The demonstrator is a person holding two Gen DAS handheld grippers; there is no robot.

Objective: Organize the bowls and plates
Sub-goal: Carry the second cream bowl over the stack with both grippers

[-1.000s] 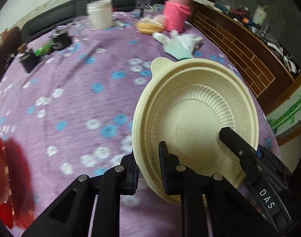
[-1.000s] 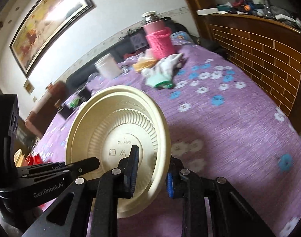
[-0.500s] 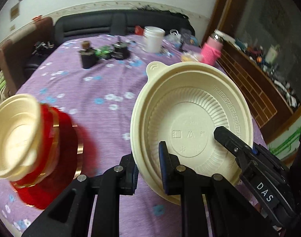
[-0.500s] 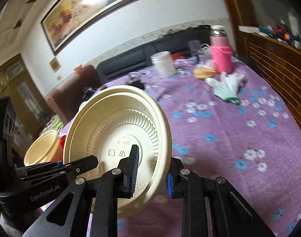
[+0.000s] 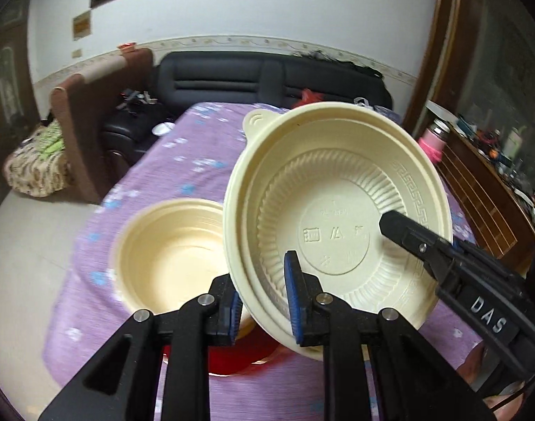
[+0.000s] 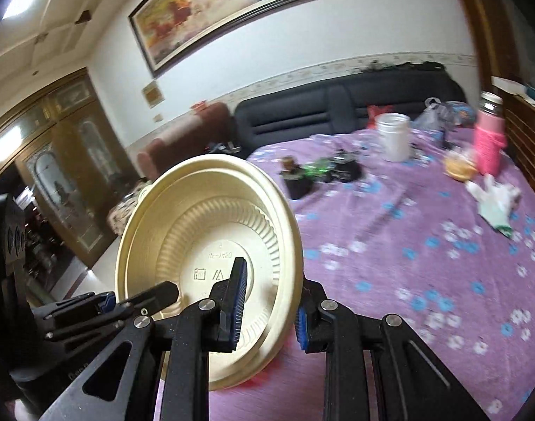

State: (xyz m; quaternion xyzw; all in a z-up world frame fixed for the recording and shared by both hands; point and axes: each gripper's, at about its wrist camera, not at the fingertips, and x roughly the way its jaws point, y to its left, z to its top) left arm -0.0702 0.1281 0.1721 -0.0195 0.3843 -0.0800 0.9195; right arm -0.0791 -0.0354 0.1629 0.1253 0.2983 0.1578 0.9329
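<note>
Tongs, left (image 5: 264, 301) easing apart and right (image 6: 269, 307) clenched, grasp opposite rims of a tilted cream plate (image 5: 337, 224) above stacked bowls (image 5: 169, 249).

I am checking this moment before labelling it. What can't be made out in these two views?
- Left wrist view: the red base under the cream bowl stack is mostly hidden by the held cream plate and the left gripper.
- Left wrist view: the plate's embossed marks are too faint to read.
- Right wrist view: the dark items beside the white jar are blurred.
</note>
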